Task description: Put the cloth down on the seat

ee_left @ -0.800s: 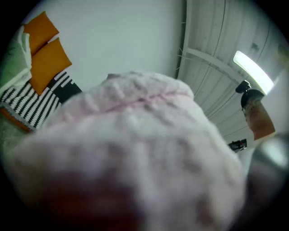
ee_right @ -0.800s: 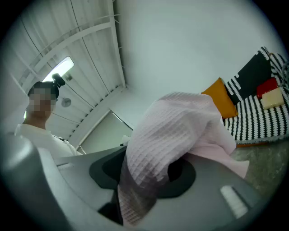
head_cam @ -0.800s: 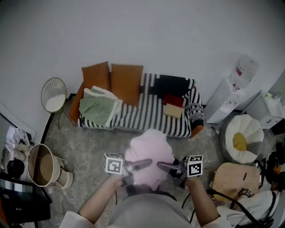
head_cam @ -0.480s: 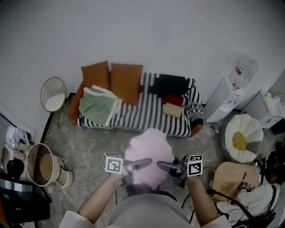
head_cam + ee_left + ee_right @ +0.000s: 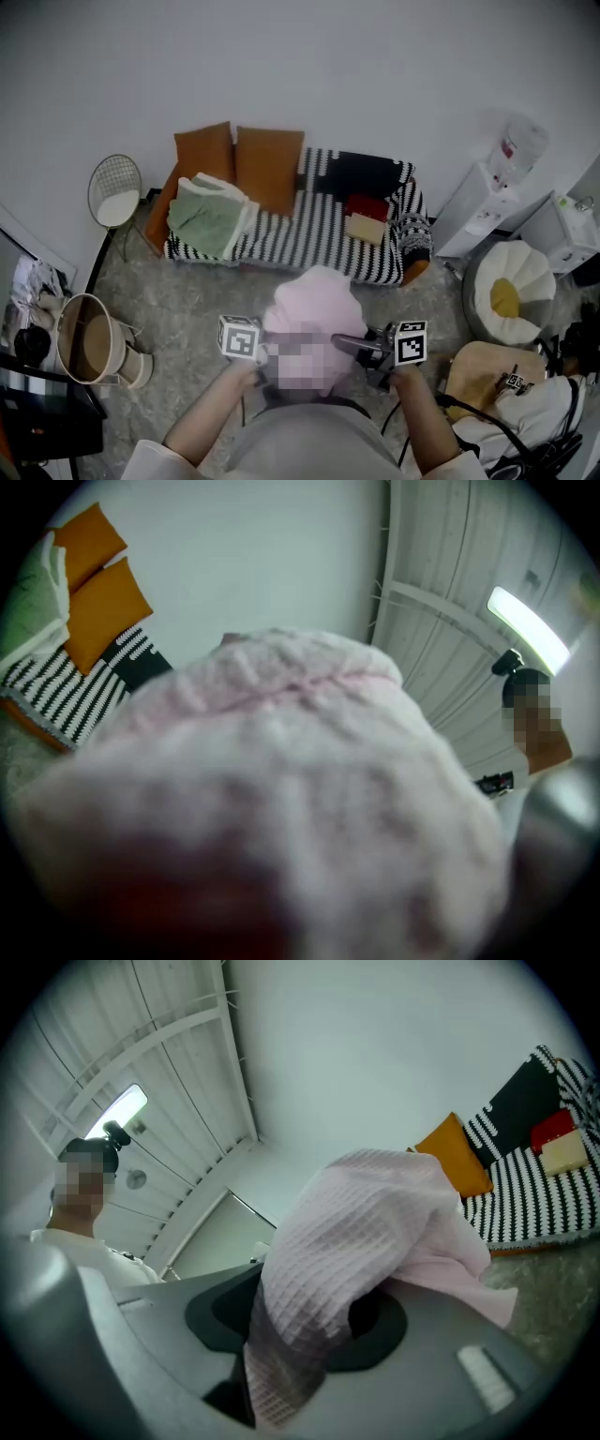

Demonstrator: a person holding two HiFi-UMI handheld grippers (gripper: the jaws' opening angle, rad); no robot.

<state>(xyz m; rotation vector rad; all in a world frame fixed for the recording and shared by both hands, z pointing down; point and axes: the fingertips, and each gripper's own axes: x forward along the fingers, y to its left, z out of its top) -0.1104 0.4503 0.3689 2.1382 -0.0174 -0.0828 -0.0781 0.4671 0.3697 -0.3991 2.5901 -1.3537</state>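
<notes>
Cloth (image 5: pixel 317 309), pink, is in the air between my two grippers in the head view, above the grey floor (image 5: pixel 187 300) and just before the front edge of the striped sofa (image 5: pixel 314 234); it does not touch the seat. My left gripper (image 5: pixel 272 349) is at its left side and my right gripper (image 5: pixel 349 344) at its right side.

In the left gripper view the cloth (image 5: pixel 281 789) covers nearly everything, also the jaws, so I cannot tell if they pinch it.

In the right gripper view the jaws of my right gripper (image 5: pixel 300 1335) are clenched on a fold of the cloth (image 5: pixel 366 1232), and the sofa (image 5: pixel 544 1194) is behind.
</notes>
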